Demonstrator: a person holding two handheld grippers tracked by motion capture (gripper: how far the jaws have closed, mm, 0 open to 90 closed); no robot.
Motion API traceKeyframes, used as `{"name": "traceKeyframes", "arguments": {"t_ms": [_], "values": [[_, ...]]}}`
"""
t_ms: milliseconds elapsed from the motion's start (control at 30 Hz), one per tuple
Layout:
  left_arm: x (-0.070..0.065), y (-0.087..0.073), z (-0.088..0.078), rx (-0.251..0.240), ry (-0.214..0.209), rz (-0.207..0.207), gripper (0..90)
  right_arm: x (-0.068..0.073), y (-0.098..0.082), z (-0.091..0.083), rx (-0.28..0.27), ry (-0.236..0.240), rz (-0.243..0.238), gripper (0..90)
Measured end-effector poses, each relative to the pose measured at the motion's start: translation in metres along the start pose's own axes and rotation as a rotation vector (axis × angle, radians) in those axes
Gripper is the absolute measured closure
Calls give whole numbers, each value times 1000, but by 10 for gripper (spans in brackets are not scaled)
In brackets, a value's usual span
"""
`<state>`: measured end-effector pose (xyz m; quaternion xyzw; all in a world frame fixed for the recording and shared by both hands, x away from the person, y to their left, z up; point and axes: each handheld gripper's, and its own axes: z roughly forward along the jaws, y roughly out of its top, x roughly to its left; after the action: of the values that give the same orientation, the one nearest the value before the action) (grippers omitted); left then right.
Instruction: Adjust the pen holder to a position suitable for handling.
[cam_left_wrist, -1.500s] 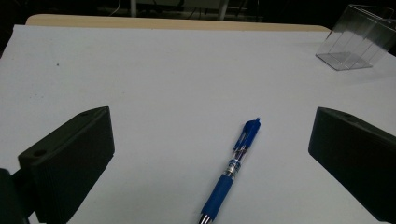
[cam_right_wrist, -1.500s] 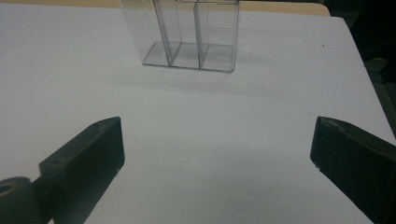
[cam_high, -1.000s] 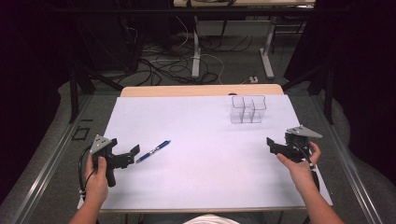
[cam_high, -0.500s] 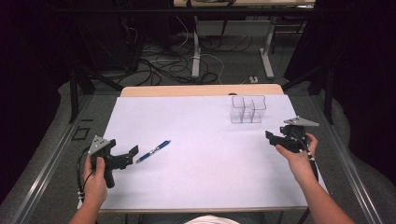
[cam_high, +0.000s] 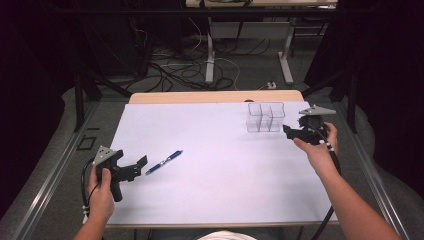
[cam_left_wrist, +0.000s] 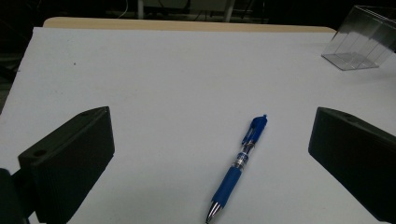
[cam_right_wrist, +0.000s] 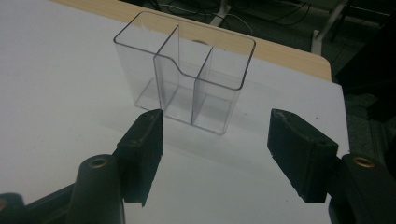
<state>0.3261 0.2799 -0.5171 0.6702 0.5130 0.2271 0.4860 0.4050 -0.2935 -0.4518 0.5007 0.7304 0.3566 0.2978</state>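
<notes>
A blue pen (cam_high: 164, 162) lies on the white table sheet (cam_high: 225, 200) at the left, tip toward me. My left gripper (cam_high: 137, 167) stands open just left of it. In the left gripper view the pen (cam_left_wrist: 240, 163) lies on the sheet ahead of the wide-apart jaws of my left gripper (cam_left_wrist: 212, 128), untouched. A clear three-compartment holder (cam_high: 265, 117) stands upright at the far right. My right gripper (cam_high: 287, 131) hovers just right of it, pointing at it. The holder (cam_right_wrist: 187, 70) sits just beyond the tips of my right gripper (cam_right_wrist: 217, 140), whose jaws have just been closing partway and hold nothing.
The wooden tabletop edge (cam_high: 215, 96) shows behind the sheet. Cables and desk legs (cam_high: 210, 65) lie on the floor beyond the table. The holder (cam_left_wrist: 364, 39) also appears at the far right of the left gripper view.
My right hand has risen and moved forward toward the clear holder. The left hand and the pen have stayed where they were.
</notes>
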Motion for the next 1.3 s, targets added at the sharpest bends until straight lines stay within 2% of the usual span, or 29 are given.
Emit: {"name": "traceKeyframes", "arguments": {"t_ms": [133,233,400,533,600,733,967,1067,1300], "values": [[0,0,0,7,-2,-5,2,-4,16,7,14,-7,-2,361],[1,-1,0,8,-3,-5,2,-6,26,13,10,5,3,374],[1,-1,1,8,-5,-3,2,-8,41,25,28,-14,-5,388],[1,-1,1,10,-6,-4,2,-9,48,35,41,-30,8,394],[2,-1,1,12,-6,-3,2,-11,50,39,27,-37,7,400],[2,-1,1,18,-9,-3,2,-15,53,48,46,-51,20,404],[2,-2,1,19,-7,-12,2,-20,52,61,72,-77,73,391],[2,-2,2,20,-6,-14,2,-23,51,65,83,-79,109,392],[3,-3,2,21,-6,-15,2,-30,49,74,87,-83,162,456]]}}
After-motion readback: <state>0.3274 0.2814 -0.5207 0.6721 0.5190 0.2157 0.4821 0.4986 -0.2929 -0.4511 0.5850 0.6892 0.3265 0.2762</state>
